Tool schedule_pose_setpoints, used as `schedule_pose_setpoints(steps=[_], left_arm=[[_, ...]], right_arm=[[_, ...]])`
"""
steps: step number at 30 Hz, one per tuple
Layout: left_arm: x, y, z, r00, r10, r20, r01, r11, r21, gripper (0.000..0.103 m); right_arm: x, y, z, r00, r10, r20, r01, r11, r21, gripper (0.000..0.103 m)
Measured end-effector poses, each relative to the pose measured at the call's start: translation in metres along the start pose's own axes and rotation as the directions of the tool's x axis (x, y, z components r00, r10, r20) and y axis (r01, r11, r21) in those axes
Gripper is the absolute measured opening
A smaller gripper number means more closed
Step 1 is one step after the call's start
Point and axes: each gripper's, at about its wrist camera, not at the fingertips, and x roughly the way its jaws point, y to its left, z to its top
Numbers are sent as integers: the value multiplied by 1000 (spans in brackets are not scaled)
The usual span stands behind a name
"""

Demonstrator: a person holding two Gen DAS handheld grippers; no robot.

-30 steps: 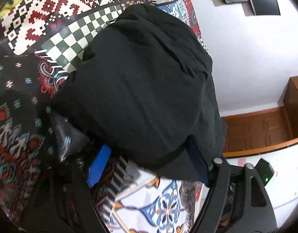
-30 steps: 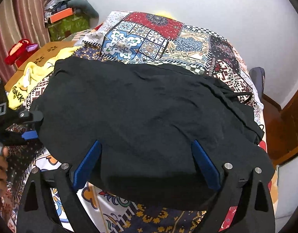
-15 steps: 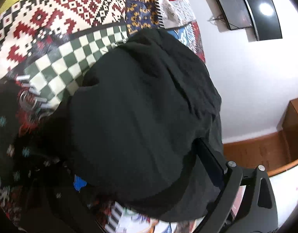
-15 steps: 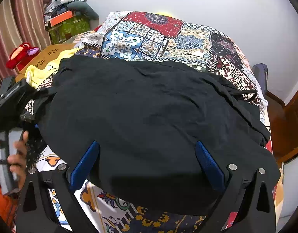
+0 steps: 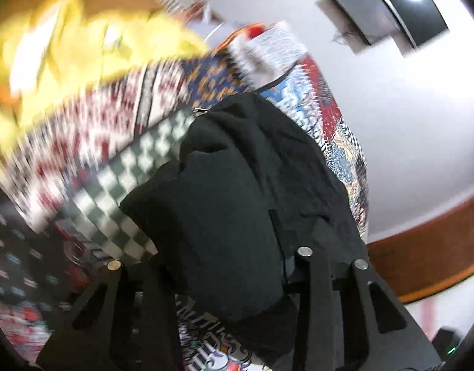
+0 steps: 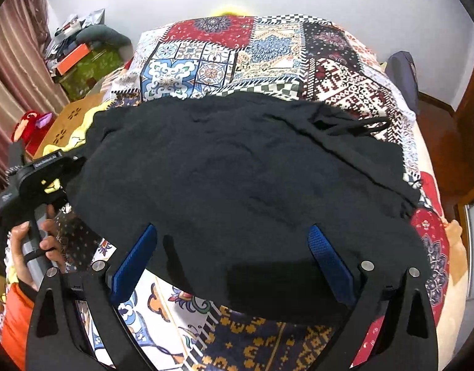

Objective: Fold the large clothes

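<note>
Now, garment: black garment (image 6: 237,179) spread on the patchwork bedspread (image 6: 224,58).
Right gripper (image 6: 230,247): spread wide, garment's near edge between its fingers.
Left gripper (image 5: 212,266): clamped on the garment's bunched edge.

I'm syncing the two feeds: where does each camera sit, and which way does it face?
Left wrist: on the left gripper, facing along the black garment bunched between its fingers.
Right wrist: on the right gripper, facing across the bed; the person's left hand shows.
Shared: black garment, patterned bedspread.
</note>
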Motion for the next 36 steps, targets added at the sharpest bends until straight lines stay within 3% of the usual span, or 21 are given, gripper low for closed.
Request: schedule_pose_setpoints(steps=[5, 10, 14, 16, 18, 19, 21, 22, 28, 30, 32, 36], left_arm=[[-64, -32, 4, 989, 13, 149, -35, 989, 145, 33], [-126, -61, -7, 952, 24, 304, -129, 934, 332, 31], [-163, -77, -23, 911, 20, 411, -218, 871, 441, 31], [-170, -85, -30, 904, 10, 426, -240, 839, 489, 31], [-167, -98, -39, 902, 15, 432, -276, 789, 548, 31], [-164, -104, -49, 898, 28, 439, -309, 749, 586, 31], [-158, -110, -65, 901, 36, 432, -329, 704, 629, 31], [-155, -112, -69, 906, 33, 422, -324, 696, 641, 31], [-156, -129, -74, 923, 14, 385, -286, 694, 661, 30], [-156, -136, -77, 928, 4, 374, -273, 690, 671, 30], [-155, -146, -85, 930, -7, 367, -268, 673, 690, 30], [-153, -171, -108, 937, -46, 345, -245, 617, 748, 30]], right_arm=[[-15, 20, 8, 999, 19, 32, -19, 1000, -18, 98], [-25, 57, 17, 992, 98, 83, -93, 994, -61, 98], [-10, 88, 15, 988, 142, 56, -136, 986, -99, 98], [9, 101, 8, 987, 160, 2, -158, 980, -119, 98], [27, 112, -4, 983, 178, -44, -183, 974, -131, 98], [36, 114, -9, 977, 197, -81, -207, 970, -128, 98], [51, 115, -19, 965, 225, -135, -240, 964, -112, 98], [53, 114, -21, 966, 221, -138, -237, 964, -118, 98], [25, 92, -24, 964, 241, -112, -255, 958, -134, 98], [4, 72, -24, 976, 211, -57, -217, 969, -121, 98], [-16, 39, -27, 993, 120, 1, -119, 988, -94, 98], [-31, -19, -33, 1000, -1, 23, 2, 1000, -14, 98]])
